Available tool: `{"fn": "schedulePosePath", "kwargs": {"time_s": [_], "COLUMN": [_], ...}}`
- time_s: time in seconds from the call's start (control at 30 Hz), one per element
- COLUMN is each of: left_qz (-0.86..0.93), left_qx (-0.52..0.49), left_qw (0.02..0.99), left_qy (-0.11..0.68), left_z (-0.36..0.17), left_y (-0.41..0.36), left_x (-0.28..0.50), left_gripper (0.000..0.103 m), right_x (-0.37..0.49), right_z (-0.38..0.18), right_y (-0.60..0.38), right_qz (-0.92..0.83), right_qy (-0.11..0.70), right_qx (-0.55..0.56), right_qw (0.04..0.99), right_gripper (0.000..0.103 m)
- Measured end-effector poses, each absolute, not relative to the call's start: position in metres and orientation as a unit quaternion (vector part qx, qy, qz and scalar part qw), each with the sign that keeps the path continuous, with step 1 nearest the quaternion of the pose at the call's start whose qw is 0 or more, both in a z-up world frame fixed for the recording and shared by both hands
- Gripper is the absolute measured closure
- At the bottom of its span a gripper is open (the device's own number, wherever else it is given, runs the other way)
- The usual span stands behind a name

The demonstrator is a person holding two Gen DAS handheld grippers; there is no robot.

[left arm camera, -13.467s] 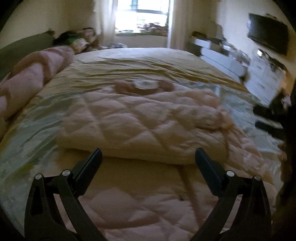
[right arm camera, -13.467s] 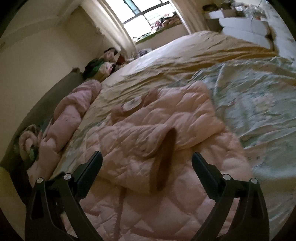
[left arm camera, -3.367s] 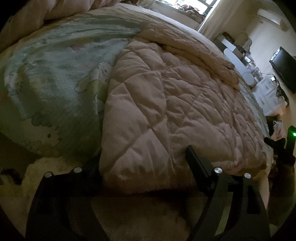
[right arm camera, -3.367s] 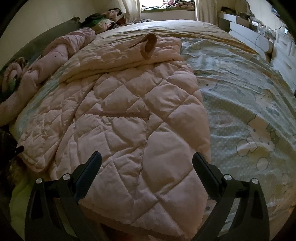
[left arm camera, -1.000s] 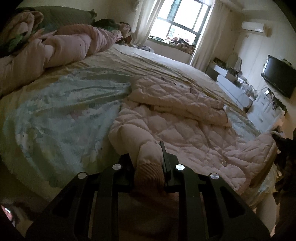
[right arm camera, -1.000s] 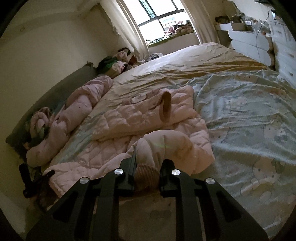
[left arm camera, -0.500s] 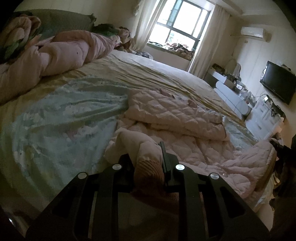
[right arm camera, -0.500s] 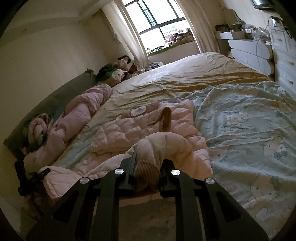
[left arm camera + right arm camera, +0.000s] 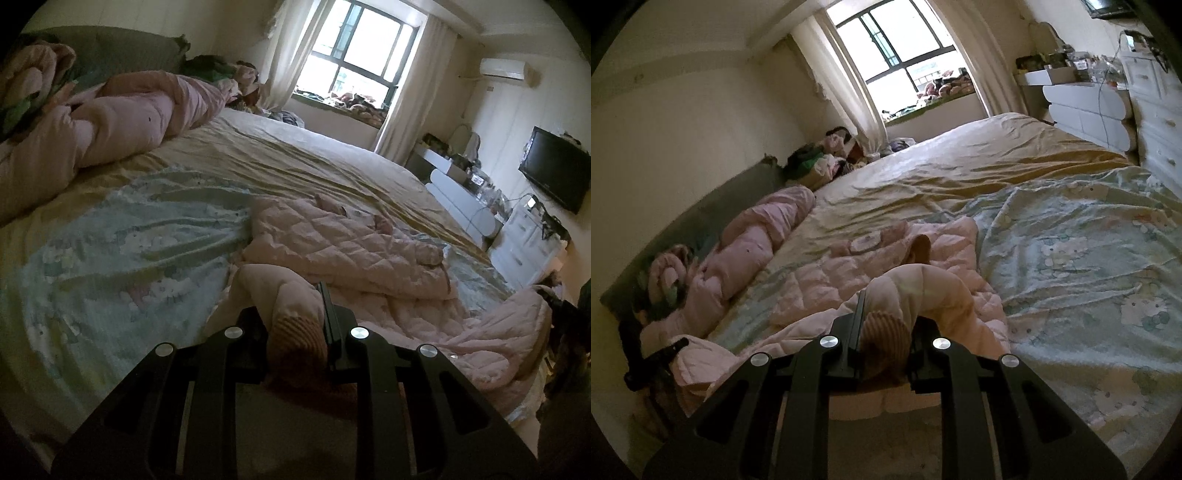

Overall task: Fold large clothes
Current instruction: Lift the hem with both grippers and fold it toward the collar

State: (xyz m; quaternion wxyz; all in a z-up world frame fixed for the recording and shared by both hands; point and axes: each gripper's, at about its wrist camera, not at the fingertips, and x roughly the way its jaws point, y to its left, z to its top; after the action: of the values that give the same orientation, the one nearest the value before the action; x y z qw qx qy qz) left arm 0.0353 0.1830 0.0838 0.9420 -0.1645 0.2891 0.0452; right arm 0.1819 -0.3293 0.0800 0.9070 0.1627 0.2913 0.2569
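Pink quilted coat (image 9: 351, 243) lies on the bed (image 9: 258, 162), over the pale blue cartoon-print sheet (image 9: 110, 251), with its collar end toward the window (image 9: 354, 55) at 12 o'clock. In the left wrist view, the left hand-held gripper (image 9: 295, 314) is closed narrow on a ribbed hem corner of the coat, the fabric bunched and raised between its fingers; the remainder of the garment spreads from 12 to 3 o'clock, its upper part folded over the lower. In the right wrist view, the right hand-held gripper (image 9: 886, 325) is likewise clamped narrow on the other ribbed hem corner of the pink quilted coat (image 9: 886, 266), the padded fabric arching up from its fingers toward 12 o'clock. The other gripper shows dark at the frame edge at 8 o'clock, touching the coat's far hem. A rolled pink duvet (image 9: 750, 240) lies along the headboard side at 10 o'clock, apart from the coat. White drawers (image 9: 1089, 110) stand at 2 o'clock beyond the bed. A television (image 9: 554, 177) hangs on the wall at 2 o'clock in the left view.
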Motion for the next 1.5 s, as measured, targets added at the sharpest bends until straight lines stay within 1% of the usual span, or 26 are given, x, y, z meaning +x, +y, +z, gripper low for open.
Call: {"fn": "schedulePosePath", "kwargs": {"time_s": [0.4, 0.67, 1.1, 1.5], "left_qz": [0.053, 0.055, 0.054, 0.070], "left_qx": [-0.153, -0.150, -0.140, -0.099], "left_qw": [0.951, 0.953, 0.956, 0.957], "left_qy": [0.263, 0.258, 0.251, 0.263], "left_z": [0.111, 0.120, 0.133, 0.141], "left_y": [0.185, 0.189, 0.195, 0.193], "left_x": [0.056, 0.075, 0.113, 0.164], "left_gripper": [0.089, 0.089, 0.089, 0.089], "right_x": [0.204, 0.219, 0.246, 0.304], "right_z": [0.104, 0.111, 0.120, 0.117], "right_y": [-0.329, -0.327, -0.320, -0.311], "right_qz": [0.265, 0.262, 0.252, 0.236], "right_qy": [0.250, 0.237, 0.227, 0.239], "right_qx": [0.164, 0.165, 0.163, 0.176], "right_qw": [0.917, 0.921, 0.927, 0.925], "right_gripper": [0.088, 0.088, 0.088, 0.088]}}
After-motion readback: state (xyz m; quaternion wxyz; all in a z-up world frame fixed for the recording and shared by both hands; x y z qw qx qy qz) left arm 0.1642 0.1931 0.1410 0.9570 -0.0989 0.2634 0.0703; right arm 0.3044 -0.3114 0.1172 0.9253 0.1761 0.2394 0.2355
